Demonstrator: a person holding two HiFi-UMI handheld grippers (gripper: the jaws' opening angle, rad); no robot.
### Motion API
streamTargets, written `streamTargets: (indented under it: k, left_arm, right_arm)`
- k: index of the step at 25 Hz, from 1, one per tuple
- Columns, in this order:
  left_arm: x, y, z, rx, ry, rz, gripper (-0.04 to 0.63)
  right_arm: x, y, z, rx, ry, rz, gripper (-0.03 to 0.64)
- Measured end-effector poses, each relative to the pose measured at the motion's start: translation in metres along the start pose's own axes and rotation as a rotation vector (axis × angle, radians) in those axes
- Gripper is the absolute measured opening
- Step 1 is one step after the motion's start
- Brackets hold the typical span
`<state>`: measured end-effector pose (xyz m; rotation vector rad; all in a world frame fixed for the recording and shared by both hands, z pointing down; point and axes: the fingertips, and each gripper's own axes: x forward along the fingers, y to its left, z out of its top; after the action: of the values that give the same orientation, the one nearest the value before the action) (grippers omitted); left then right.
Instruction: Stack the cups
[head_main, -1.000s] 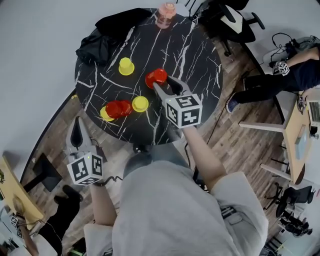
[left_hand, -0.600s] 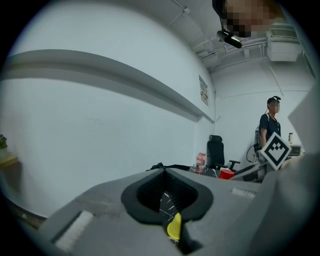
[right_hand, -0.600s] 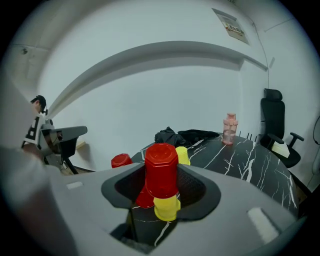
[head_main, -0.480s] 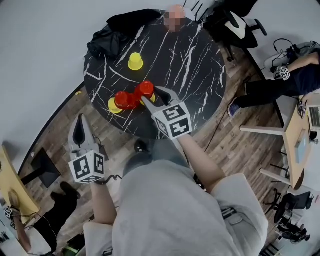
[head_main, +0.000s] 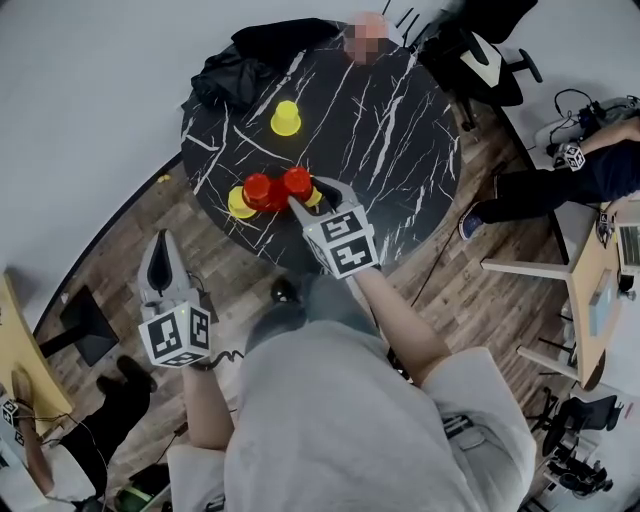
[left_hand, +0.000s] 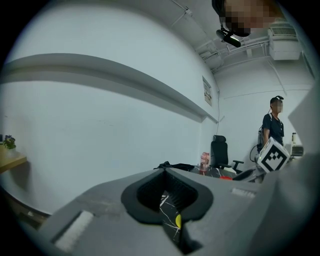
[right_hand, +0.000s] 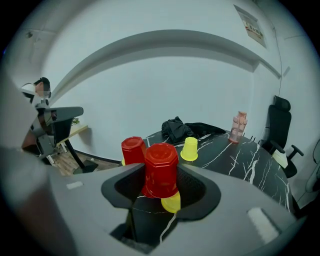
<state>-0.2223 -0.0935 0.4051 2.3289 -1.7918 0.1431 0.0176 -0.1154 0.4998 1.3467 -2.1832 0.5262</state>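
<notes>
Down-tilted right gripper (head_main: 306, 193) clamps red cup (head_main: 297, 181) at table's (head_main: 380, 130) near edge, yellow cup (right_hand: 172, 201) beneath in its view; left gripper (head_main: 160, 255) closed.

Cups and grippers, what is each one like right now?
Right gripper: fingers shut on the held red cup.
Held red cup: upside down, over the near yellow cup.
Near yellow cup: on the table, partly covered.
Second red cup: upside down, stacked on another yellow cup.
Lone yellow cup: upside down, by itself.
Left gripper: shut, empty, off the table.
Pink bottle: upright.
Black cloth: crumpled.
</notes>
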Motion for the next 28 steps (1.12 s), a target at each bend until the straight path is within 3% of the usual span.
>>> streamTargets:
  k: [12,19,23,28]
  left_arm:
    - [-0.001,0.007,0.002,0.001,-0.004,0.003,0.006]
    - [0.008,0.001,0.006,0.002,-0.011,-0.021,0.006]
    - [0.013,-0.006,0.009,0.002,-0.019,-0.032,0.006]
    - [0.017,-0.009,0.012,-0.001,-0.022,-0.015,0.006]
  right_arm:
    - [0.005,0.0,-0.006,0.038,0.014,0.004,0.208]
    - [-0.014,0.001,0.022,0.168,-0.122,0.131,0.258]
    - [-0.03,-0.024,0.044,0.249,-0.201,0.144,0.259]
    - [-0.026,-0.065,0.064,0.232,-0.194,0.101,0.249]
